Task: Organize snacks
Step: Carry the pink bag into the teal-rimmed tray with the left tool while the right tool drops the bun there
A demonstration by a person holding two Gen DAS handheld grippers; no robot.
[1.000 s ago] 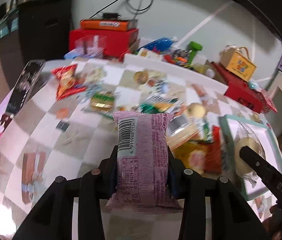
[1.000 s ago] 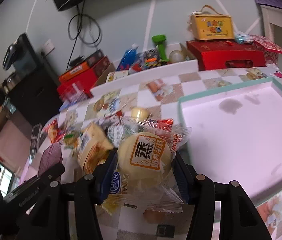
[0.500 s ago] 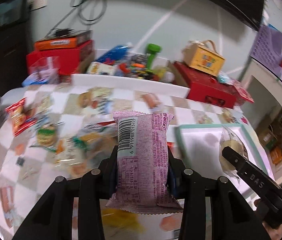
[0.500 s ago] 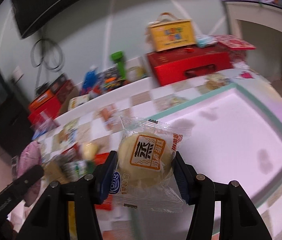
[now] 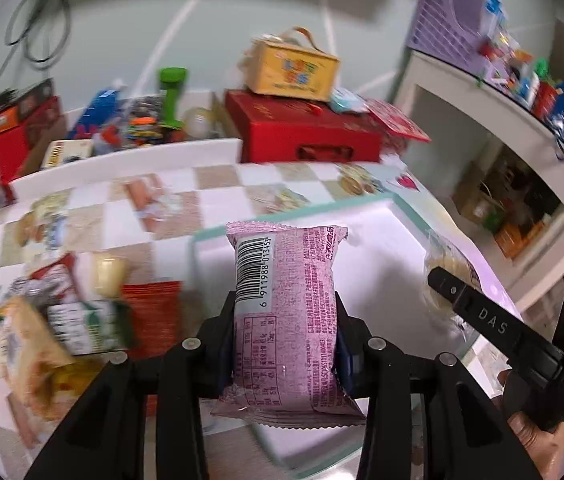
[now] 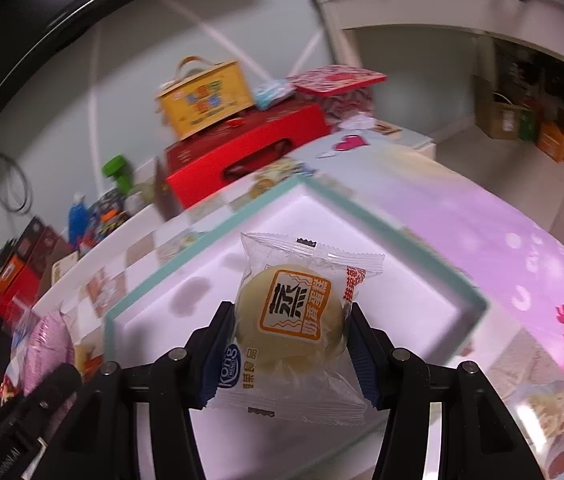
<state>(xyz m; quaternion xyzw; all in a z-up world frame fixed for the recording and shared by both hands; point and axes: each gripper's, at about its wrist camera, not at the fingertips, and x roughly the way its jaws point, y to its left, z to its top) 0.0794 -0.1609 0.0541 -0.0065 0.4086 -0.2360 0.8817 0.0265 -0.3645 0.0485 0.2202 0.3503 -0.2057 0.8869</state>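
Note:
My left gripper (image 5: 284,320) is shut on a pink snack packet (image 5: 286,312) with a barcode, held upright above the near left part of a white tray with a teal rim (image 5: 374,204). My right gripper (image 6: 290,332) is shut on a clear-wrapped yellow cake (image 6: 294,312) and holds it above the same tray (image 6: 362,216). The right gripper (image 5: 482,316) and its cake (image 5: 446,268) also show at the right of the left wrist view. The pink packet (image 6: 48,340) shows at the left of the right wrist view.
Several loose snacks (image 5: 62,312) lie on the checkered tablecloth left of the tray. A red box (image 5: 302,132) with a yellow carton (image 5: 294,68) on it stands behind. A white bin of items (image 5: 134,128) sits at the back. A white shelf unit (image 5: 502,128) is right.
Both grippers have swung to the right, from over the snack pile to over the white tray, each still holding its snack.

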